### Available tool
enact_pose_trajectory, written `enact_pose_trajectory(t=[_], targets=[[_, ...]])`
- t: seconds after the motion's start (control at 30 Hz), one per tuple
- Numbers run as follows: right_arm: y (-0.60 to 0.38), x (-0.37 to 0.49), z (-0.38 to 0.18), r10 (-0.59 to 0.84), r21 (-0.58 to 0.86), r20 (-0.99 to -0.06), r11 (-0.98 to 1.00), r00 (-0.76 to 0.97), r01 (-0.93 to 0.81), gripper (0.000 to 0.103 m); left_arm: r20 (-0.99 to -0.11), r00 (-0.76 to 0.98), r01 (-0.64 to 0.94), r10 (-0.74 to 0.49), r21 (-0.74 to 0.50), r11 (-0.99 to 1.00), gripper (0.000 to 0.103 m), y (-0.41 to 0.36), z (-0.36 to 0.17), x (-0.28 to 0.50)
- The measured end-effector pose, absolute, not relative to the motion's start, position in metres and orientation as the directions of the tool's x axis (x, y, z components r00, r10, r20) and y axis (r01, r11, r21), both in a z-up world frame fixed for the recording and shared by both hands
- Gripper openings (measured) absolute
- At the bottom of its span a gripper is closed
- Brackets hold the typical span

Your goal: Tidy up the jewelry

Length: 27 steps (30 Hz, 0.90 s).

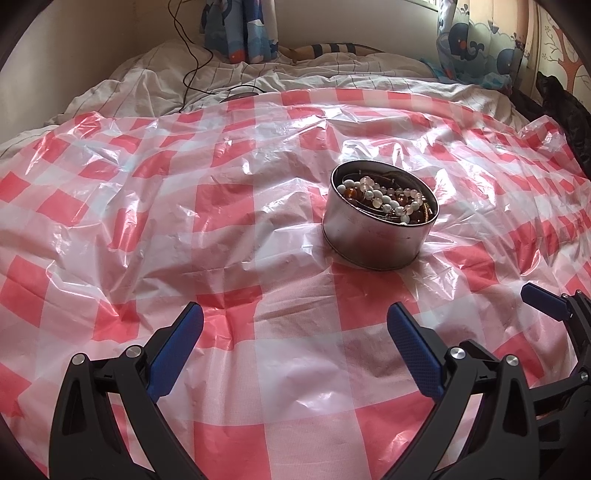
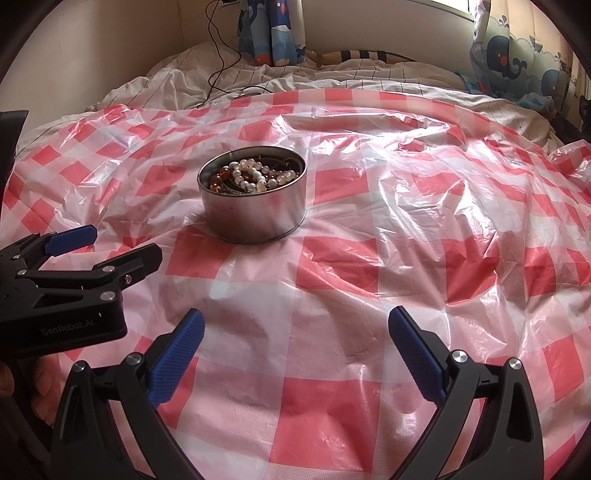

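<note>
A round metal tin stands on the red-and-white checked plastic sheet. It holds white pearl beads, amber beads and thin chains. The tin also shows in the right wrist view, with the beads inside. My left gripper is open and empty, hovering over the sheet in front of the tin. My right gripper is open and empty, in front and to the right of the tin. The left gripper also shows at the left of the right wrist view, and the right gripper's blue fingertip at the right edge of the left wrist view.
The sheet covers a bed with a rumpled white striped duvet behind it. A black cable runs down the wall onto the bedding. Blue cartoon curtains hang at the back. Dark cloth lies at the far right edge.
</note>
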State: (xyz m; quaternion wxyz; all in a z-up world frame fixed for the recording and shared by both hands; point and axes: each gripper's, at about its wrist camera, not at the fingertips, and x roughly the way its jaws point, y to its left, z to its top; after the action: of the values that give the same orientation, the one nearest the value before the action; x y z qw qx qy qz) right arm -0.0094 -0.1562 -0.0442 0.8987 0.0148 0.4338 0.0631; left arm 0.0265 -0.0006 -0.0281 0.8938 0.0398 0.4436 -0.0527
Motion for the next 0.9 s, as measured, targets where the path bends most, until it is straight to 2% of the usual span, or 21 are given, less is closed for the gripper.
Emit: enact_pose_trajectory(t=[0.9], targets=[[-0.155, -0.009, -0.0445, 0.125, 0.08, -0.78, 0.992, 0.614, -0.1, 0.096, -0.797, 0.601, 0.127, -0.056, 0.026, 0.992, 0.096, 0.0002, -0.0292, 0.0268]])
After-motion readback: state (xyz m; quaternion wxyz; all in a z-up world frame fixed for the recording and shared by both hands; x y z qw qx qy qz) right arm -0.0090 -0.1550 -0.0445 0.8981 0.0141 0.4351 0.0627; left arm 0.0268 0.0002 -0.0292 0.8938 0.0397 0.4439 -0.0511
